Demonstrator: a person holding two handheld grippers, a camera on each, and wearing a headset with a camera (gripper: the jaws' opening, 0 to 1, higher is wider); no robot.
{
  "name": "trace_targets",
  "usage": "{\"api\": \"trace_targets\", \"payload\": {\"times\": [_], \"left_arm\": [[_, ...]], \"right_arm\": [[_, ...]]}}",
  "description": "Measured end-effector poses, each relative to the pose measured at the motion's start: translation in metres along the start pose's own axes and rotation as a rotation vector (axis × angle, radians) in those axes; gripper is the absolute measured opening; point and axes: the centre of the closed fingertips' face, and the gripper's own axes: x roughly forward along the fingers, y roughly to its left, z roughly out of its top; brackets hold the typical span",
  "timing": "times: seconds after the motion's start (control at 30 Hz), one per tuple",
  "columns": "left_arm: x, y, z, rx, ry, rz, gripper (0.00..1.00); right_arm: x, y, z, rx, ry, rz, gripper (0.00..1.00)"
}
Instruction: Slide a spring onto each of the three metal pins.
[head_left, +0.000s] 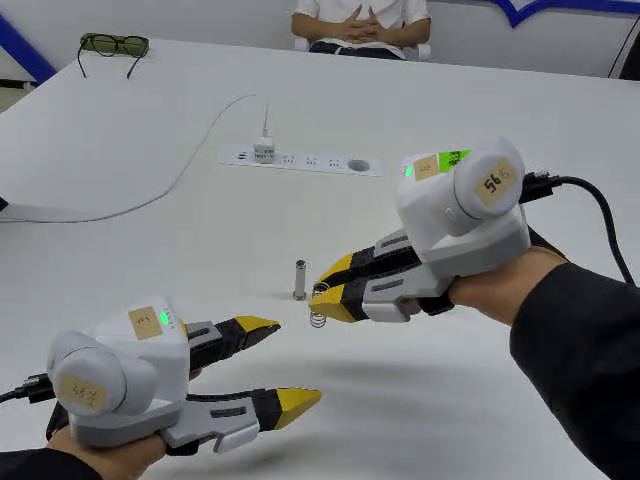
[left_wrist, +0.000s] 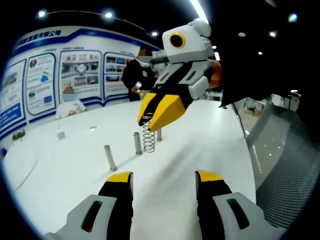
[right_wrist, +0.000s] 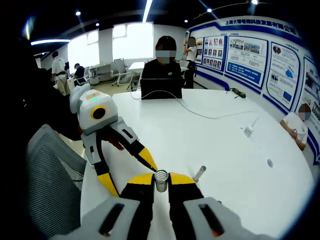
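Note:
My right gripper (head_left: 322, 291) is shut on a small coil spring (head_left: 318, 310), which hangs upright from its yellow tips just right of a bare metal pin (head_left: 300, 279) standing on the white table (head_left: 450, 390). In the right gripper view the spring (right_wrist: 160, 180) sits between the closed jaws, with a pin (right_wrist: 198, 173) beside it. The left gripper view shows a bare pin (left_wrist: 108, 156), a second pin (left_wrist: 137, 142) that looks wrapped in a spring, and a third pin (left_wrist: 159, 134) behind the held spring (left_wrist: 148, 138). My left gripper (head_left: 288, 362) is open and empty, nearer me and to the left.
A white power strip (head_left: 300, 160) with a plugged cable lies beyond the pins. Sunglasses (head_left: 113, 45) rest at the far left corner. A person (head_left: 360, 25) sits at the table's far side. A mesh chair (right_wrist: 45, 170) stands by the table edge.

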Motion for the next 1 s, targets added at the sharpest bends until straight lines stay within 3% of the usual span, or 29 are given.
{"api": "trace_targets", "payload": {"times": [1.0], "left_arm": [[-0.002,0.003,-0.005,-0.007,0.009,0.013,0.51]], "right_arm": [[0.009,-0.052,0.022,0.076,-0.082,-0.143,0.12]]}}
